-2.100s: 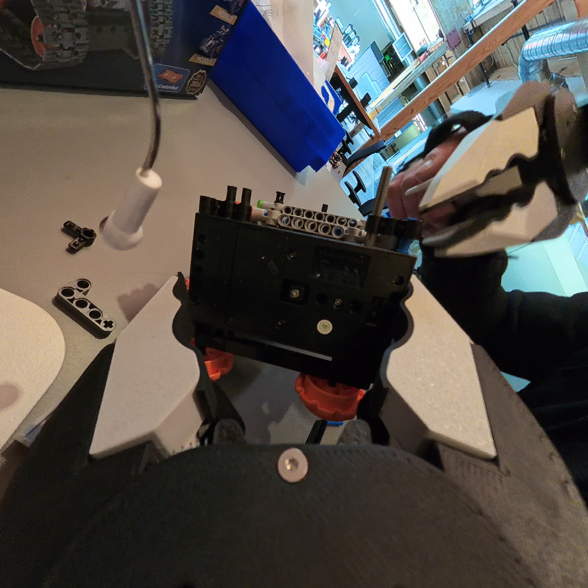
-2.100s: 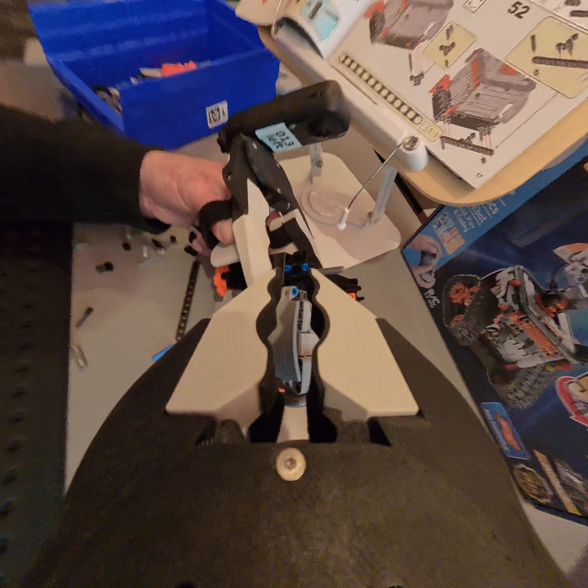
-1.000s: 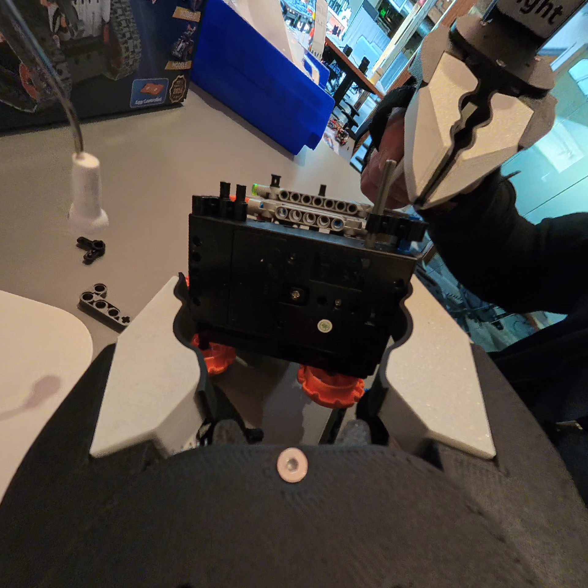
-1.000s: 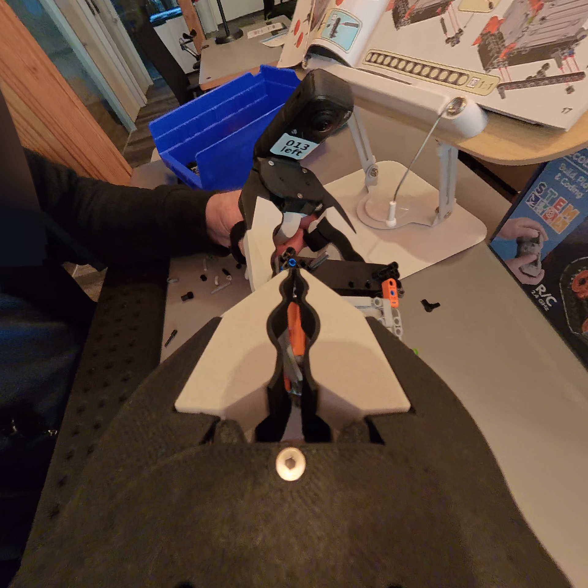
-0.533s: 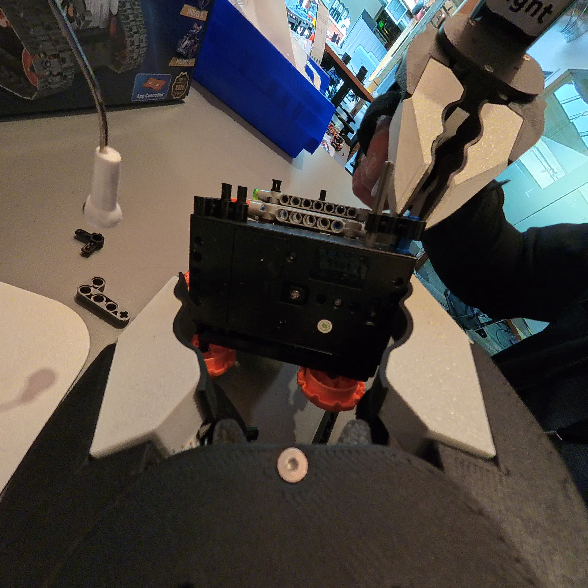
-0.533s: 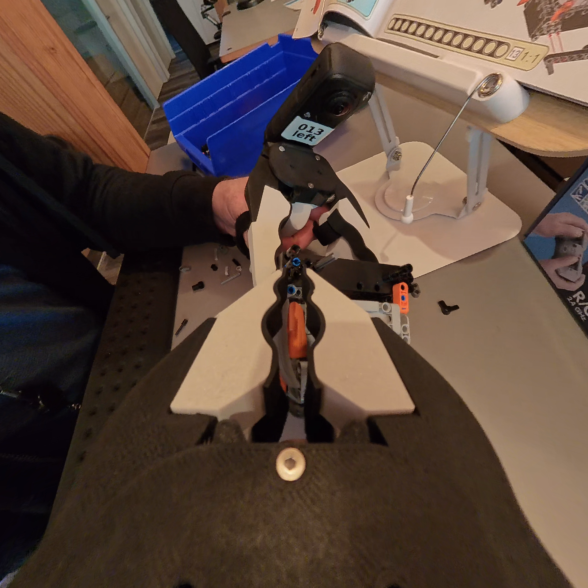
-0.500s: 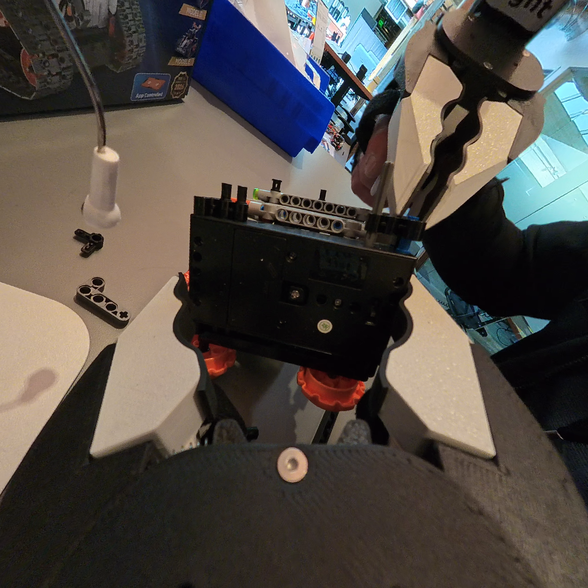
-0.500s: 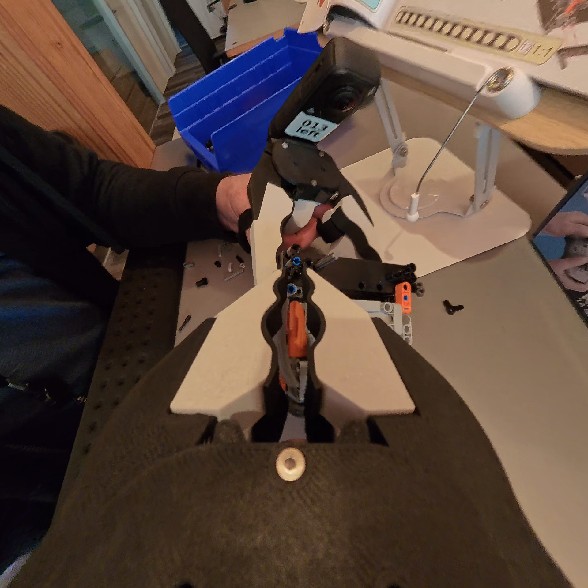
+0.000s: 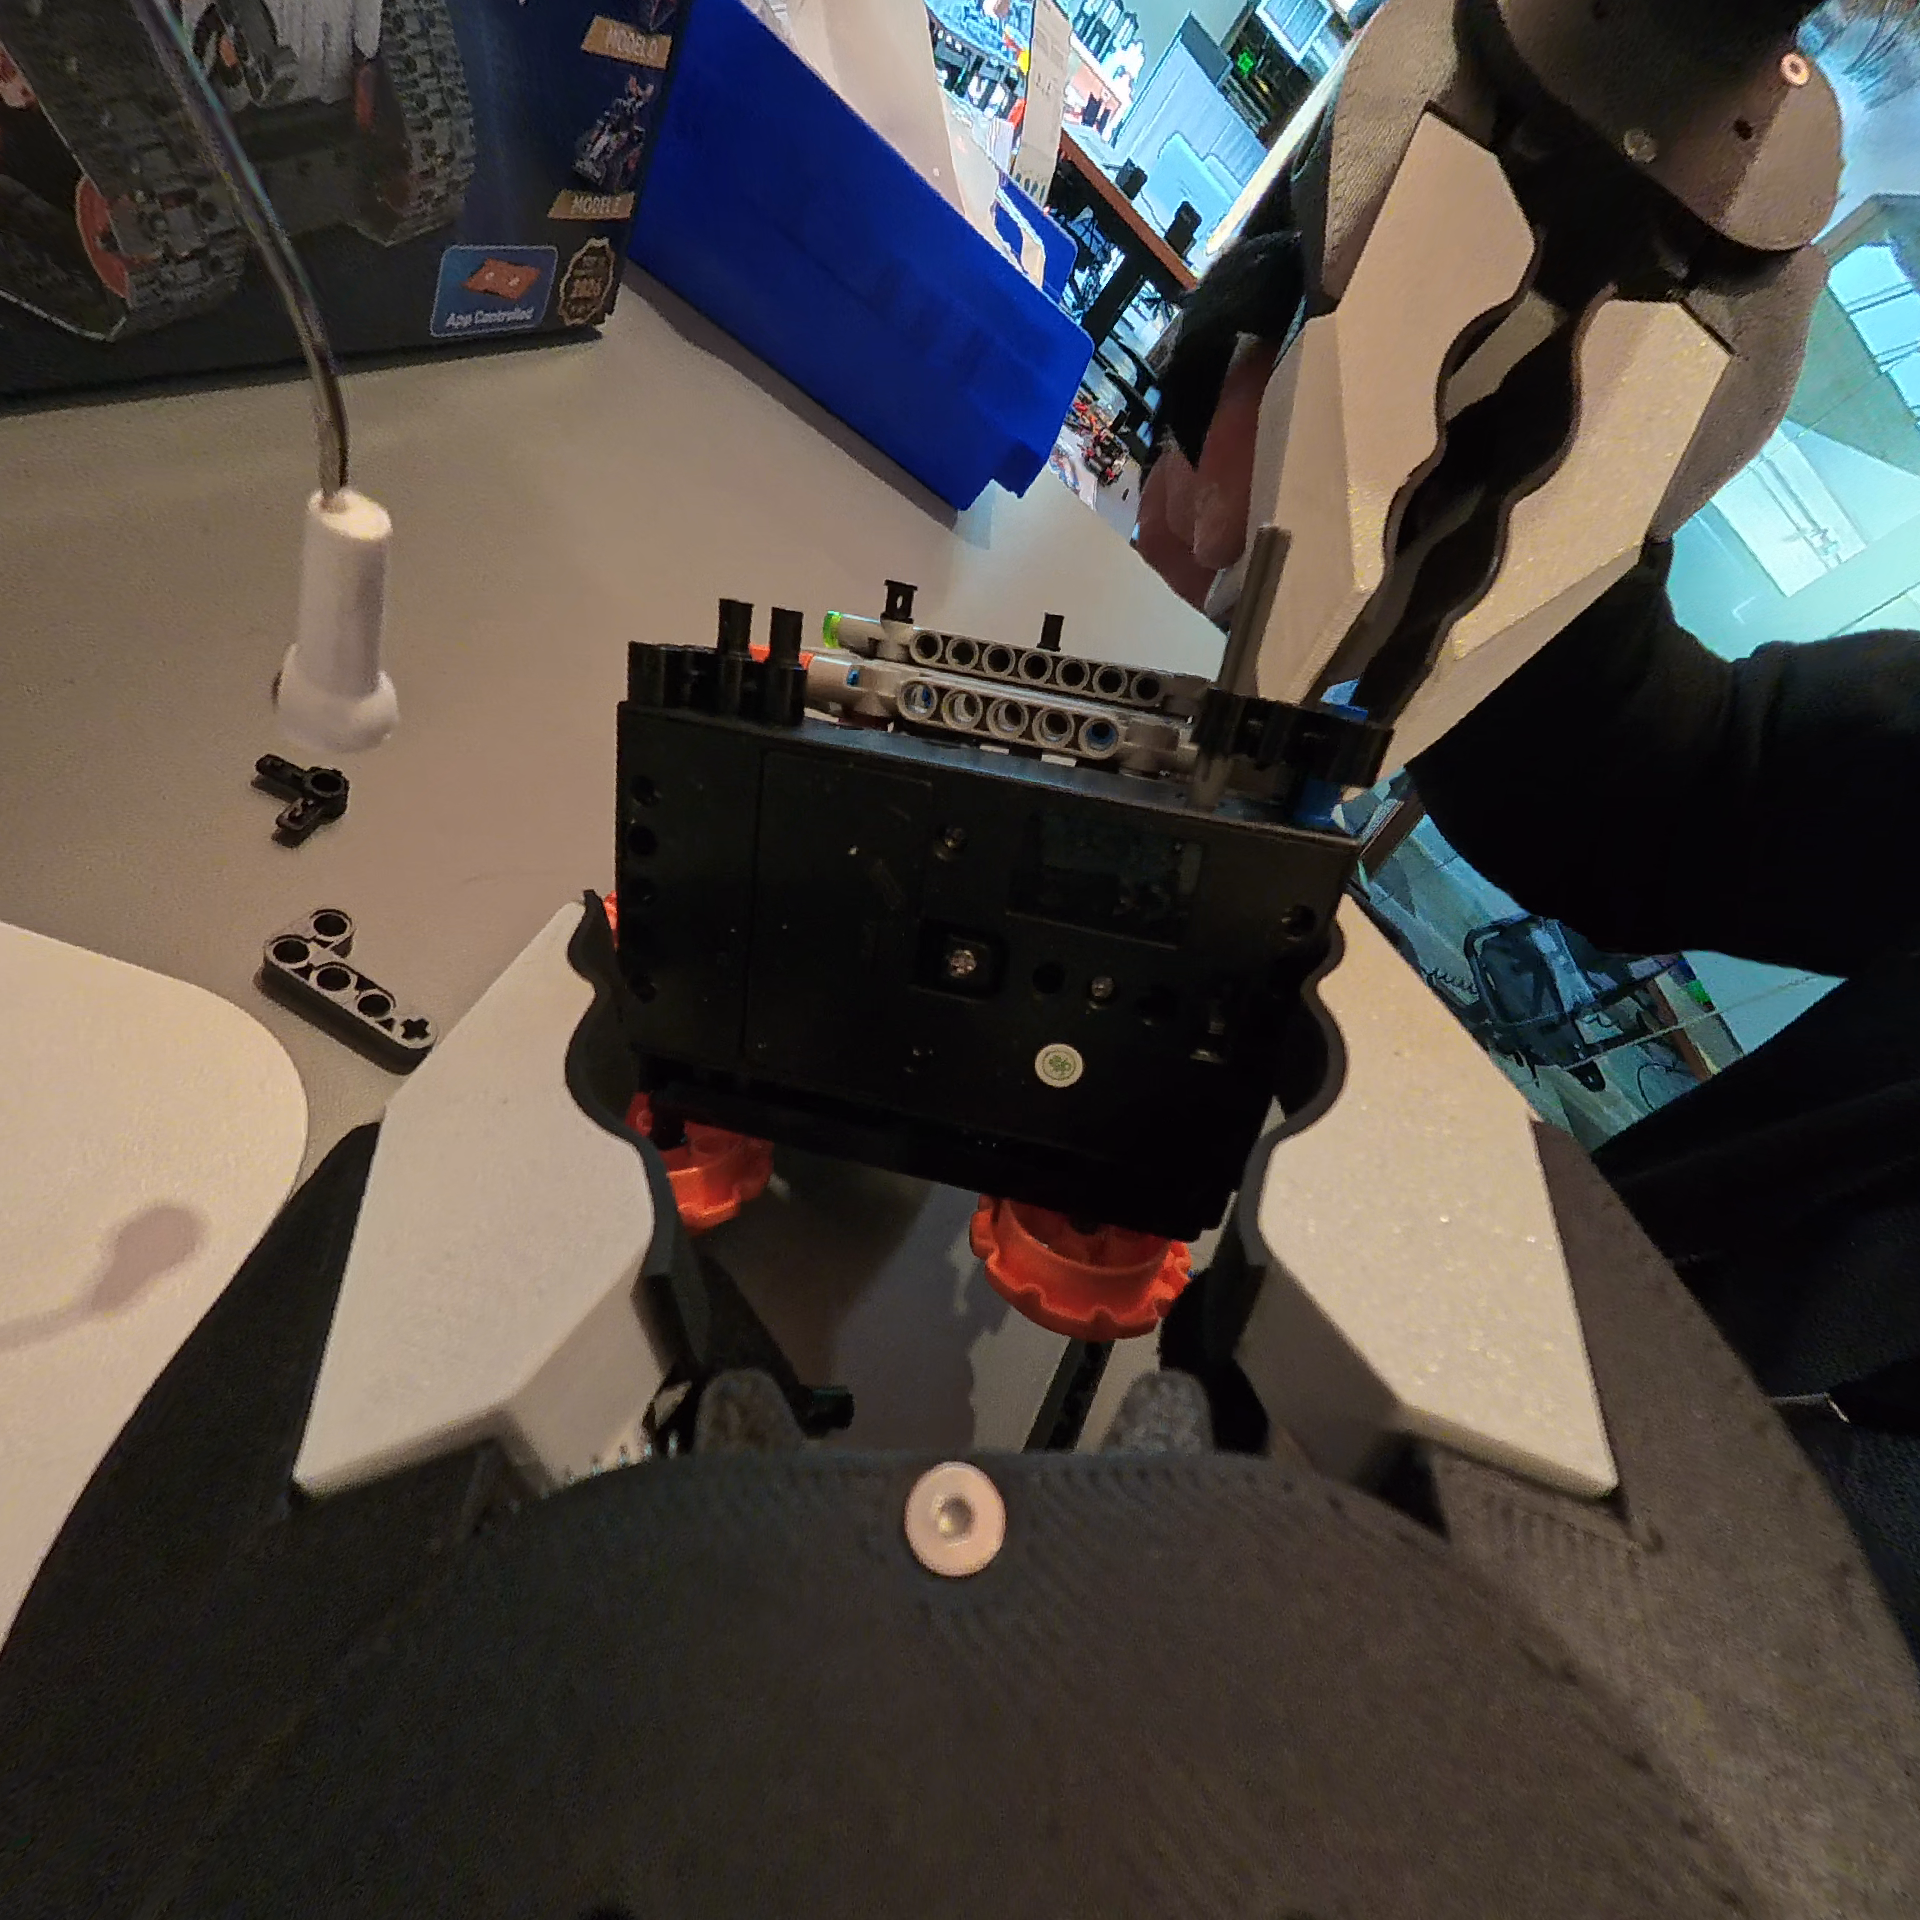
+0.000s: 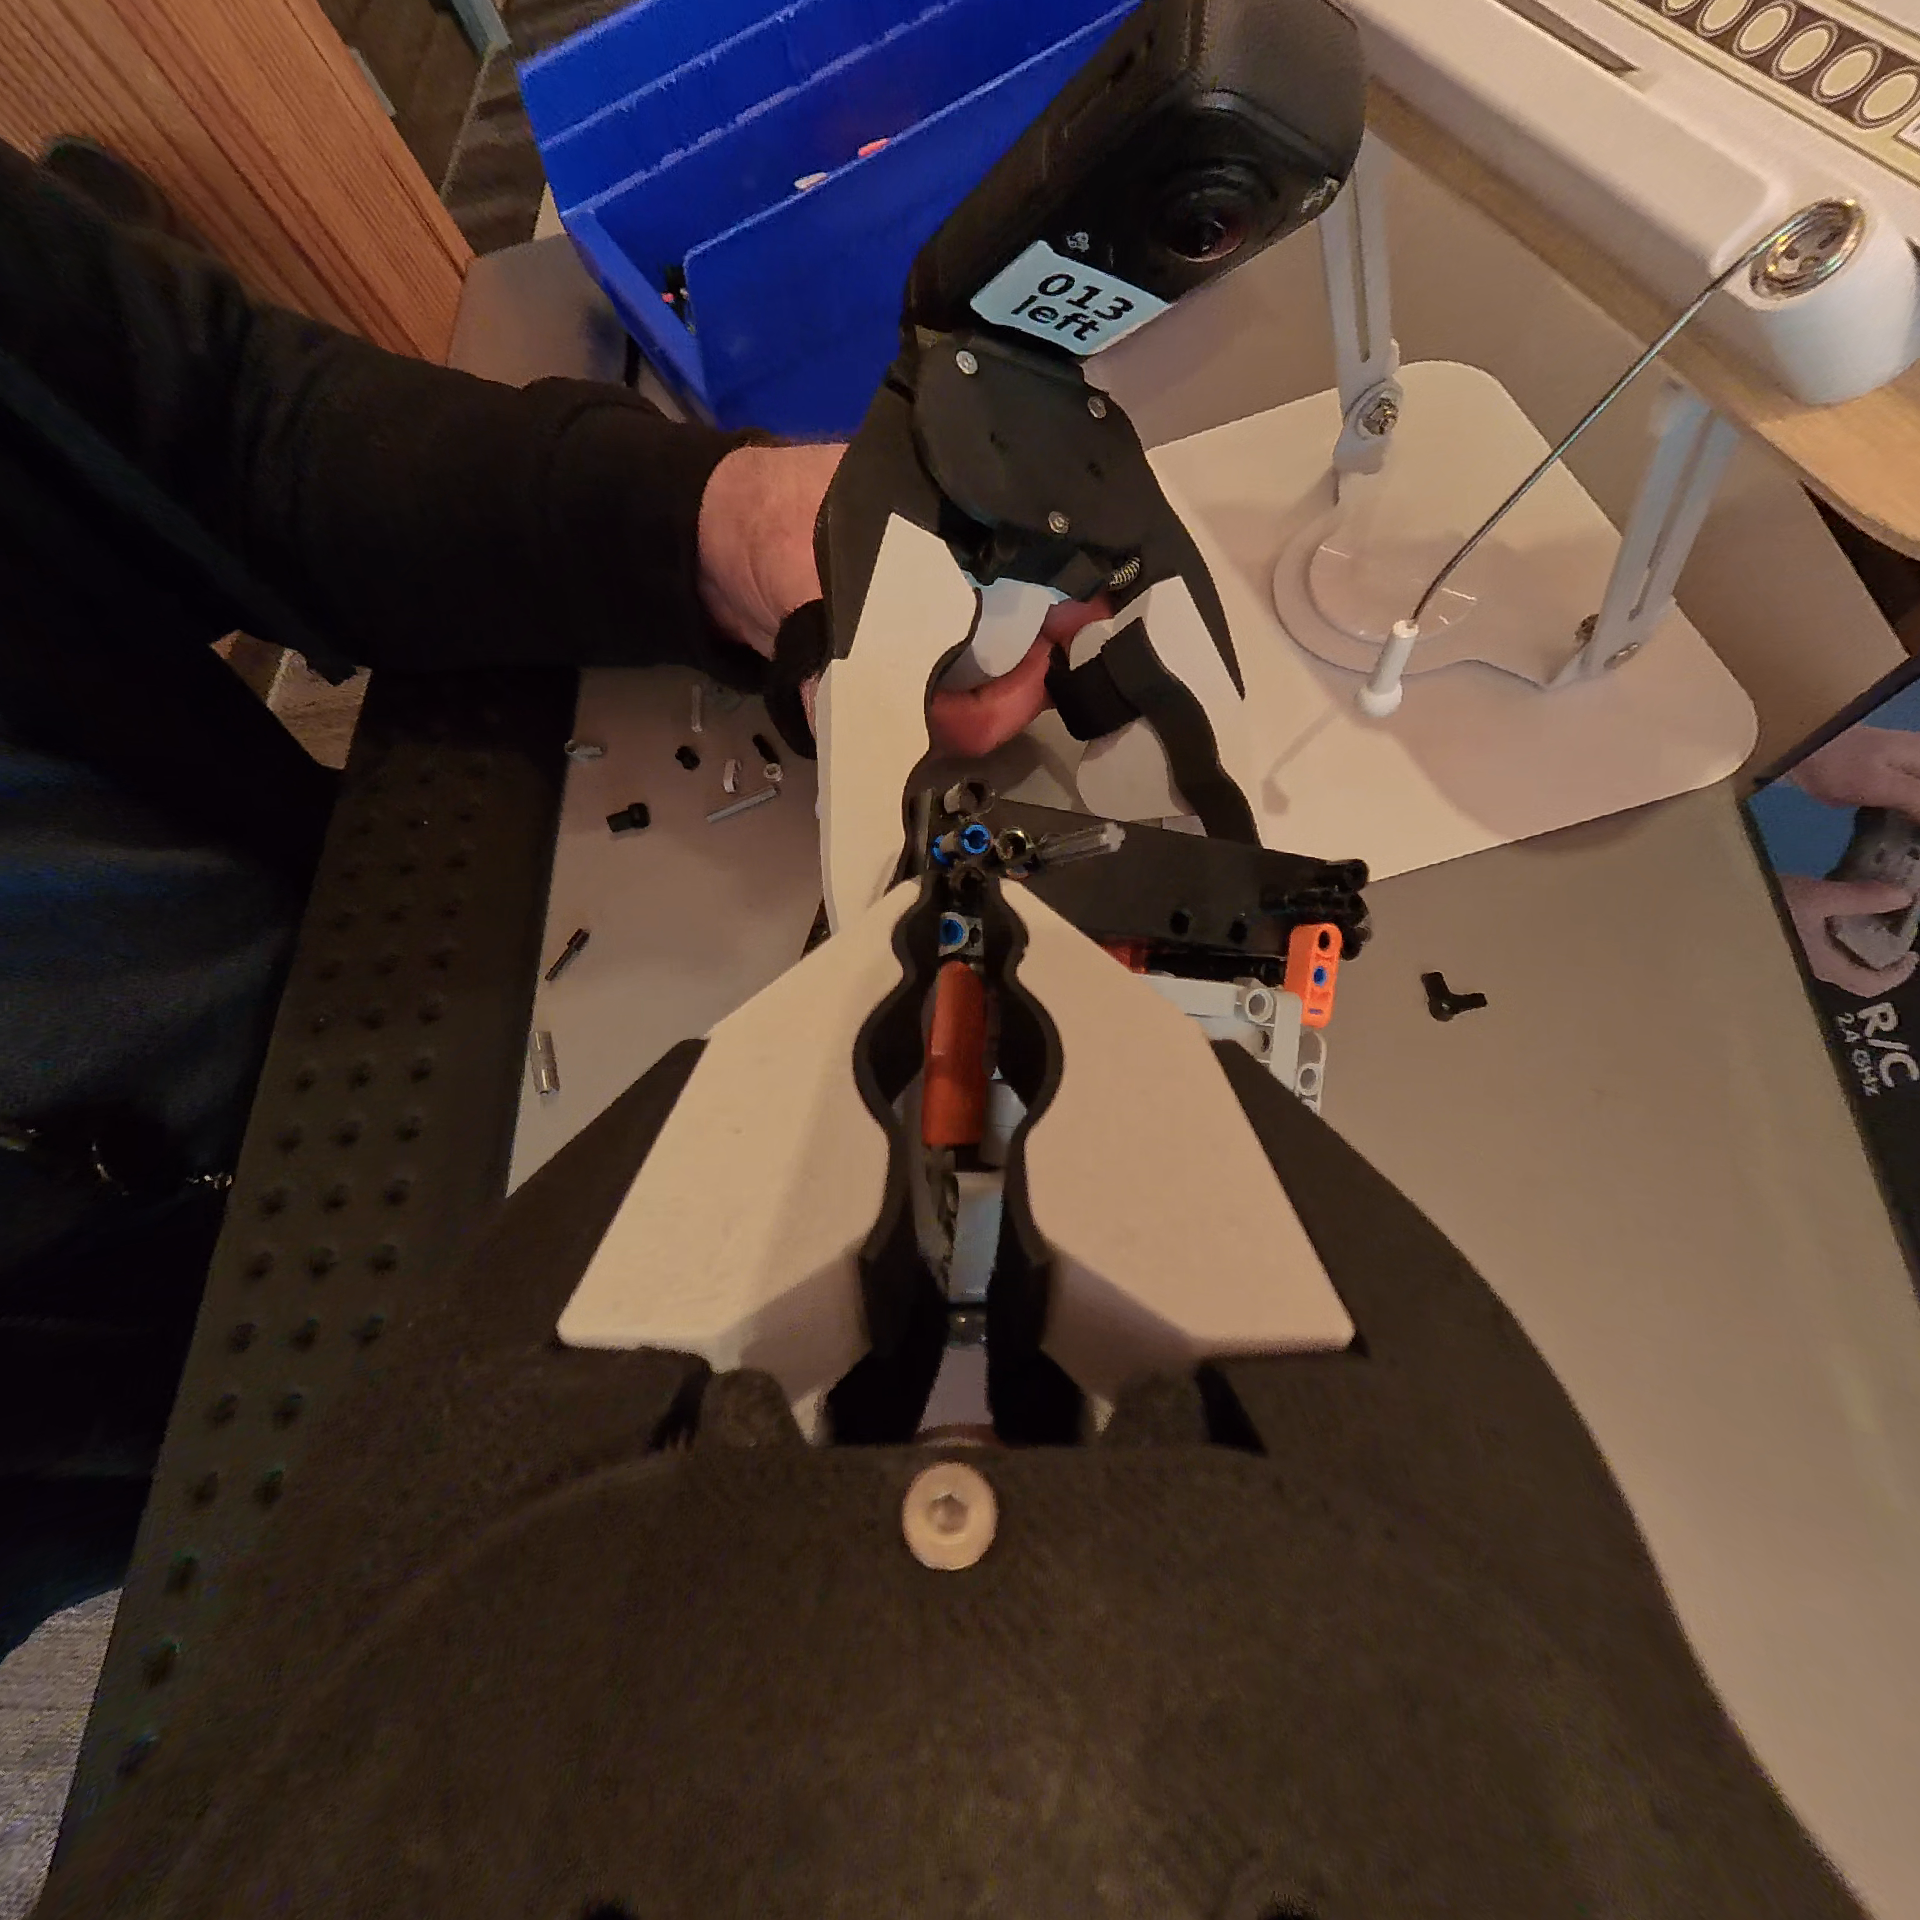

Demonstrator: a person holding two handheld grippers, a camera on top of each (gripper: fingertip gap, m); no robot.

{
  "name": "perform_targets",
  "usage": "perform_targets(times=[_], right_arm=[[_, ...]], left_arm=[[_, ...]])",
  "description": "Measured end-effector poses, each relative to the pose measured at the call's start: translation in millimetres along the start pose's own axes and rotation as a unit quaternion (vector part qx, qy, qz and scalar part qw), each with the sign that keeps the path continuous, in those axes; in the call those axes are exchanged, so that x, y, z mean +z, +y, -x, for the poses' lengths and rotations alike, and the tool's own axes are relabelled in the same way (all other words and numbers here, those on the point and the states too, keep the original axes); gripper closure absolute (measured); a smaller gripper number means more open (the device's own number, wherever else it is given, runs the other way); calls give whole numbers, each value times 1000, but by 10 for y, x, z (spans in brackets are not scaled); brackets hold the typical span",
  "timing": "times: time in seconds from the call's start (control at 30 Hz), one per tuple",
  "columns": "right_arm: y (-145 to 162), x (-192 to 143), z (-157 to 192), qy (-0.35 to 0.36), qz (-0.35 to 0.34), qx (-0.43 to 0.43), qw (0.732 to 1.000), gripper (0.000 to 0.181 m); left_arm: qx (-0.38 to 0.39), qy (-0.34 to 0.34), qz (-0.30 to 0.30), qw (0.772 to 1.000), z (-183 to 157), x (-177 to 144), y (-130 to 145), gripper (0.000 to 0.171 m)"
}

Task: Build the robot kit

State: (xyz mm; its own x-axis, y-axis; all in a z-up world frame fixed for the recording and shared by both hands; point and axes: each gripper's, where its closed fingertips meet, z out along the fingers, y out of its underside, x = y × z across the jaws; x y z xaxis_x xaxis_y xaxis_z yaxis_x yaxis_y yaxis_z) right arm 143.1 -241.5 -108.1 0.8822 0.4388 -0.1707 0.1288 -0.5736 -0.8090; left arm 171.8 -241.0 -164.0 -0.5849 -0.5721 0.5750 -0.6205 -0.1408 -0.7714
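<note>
The left gripper (image 9: 956, 997) clamps a boxy black plastic brick-built model with orange wheels (image 9: 977, 914) by its flat sides, held just above the grey table (image 9: 540, 499). It looks rigid but pop-apart, so the solid side walls seem the safest hold. Beyond, the right gripper (image 10: 951, 904) is nearly closed over a small grey-and-orange brick piece (image 10: 954, 1060) at the model's far corner, beside an upright grey axle (image 9: 1242, 644).

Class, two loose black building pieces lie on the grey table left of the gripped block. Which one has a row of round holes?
The flat black beam, nearer the left gripper. The small angled connector farther off lacks that row.
</note>
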Motion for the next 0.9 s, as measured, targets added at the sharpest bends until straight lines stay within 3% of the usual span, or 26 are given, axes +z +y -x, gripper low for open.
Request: perform_targets(times=[0.2, 0.63, 0.9], right_arm=[[6, -4, -44, 36, 25, -20, 999, 177], [-41, -32, -53, 4, 23, -2, 1000, 175], [-24, 8, -32, 15, 51, -54, 997, 177]], left_arm=[[0, -12, -2, 1000, 31, -1, -26, 46], [31, -34, 3, 999, 87, -34, -19, 45], [30, -34, -1, 999, 85, -35, -24, 45]])
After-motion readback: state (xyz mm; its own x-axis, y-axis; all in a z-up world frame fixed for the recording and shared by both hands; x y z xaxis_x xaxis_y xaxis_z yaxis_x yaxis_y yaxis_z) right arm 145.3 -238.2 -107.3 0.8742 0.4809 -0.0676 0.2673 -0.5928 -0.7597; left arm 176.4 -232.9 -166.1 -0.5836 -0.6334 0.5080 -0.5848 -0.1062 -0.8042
